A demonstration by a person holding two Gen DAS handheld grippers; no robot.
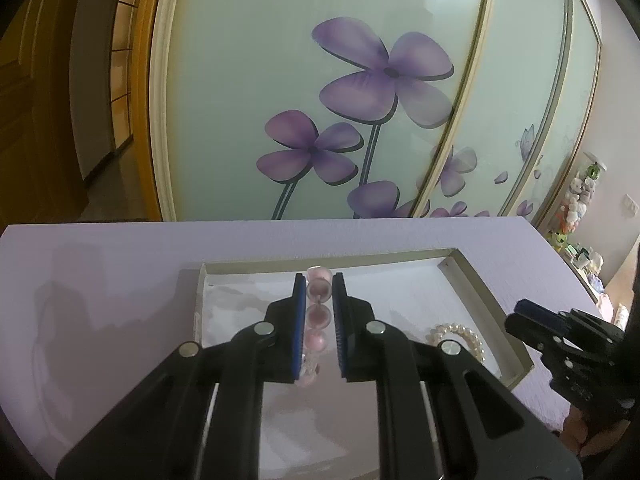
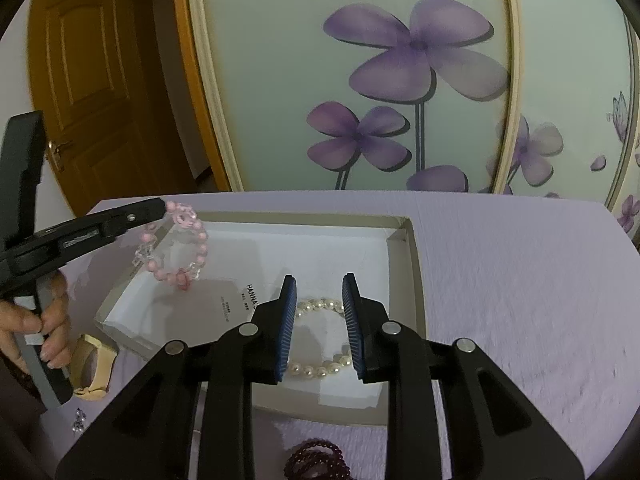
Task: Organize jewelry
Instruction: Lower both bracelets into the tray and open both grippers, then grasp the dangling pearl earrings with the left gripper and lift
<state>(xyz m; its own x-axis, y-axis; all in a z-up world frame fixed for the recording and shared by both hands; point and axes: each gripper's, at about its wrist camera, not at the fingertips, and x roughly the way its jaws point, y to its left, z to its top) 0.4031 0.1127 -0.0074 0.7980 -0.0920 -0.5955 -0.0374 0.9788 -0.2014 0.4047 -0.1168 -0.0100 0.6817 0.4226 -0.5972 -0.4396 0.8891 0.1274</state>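
Pink bracelet [image 1: 318,312] half hidden btwn left tool [image 1: 319,304] pads – gripped.

Quick count: three bracelets total, one pink bead bracelet [image 2: 176,240] at left of the right wrist view, one white pearl bracelet [image 2: 320,336] at center, one dark red bead bracelet [image 2: 316,460] at the bottom edge. One open box [image 2: 412,280], two grippers, one watch [image 2: 96,364] lower left, and one tiny sparkly piece [image 2: 78,420] below it; can't tell what.
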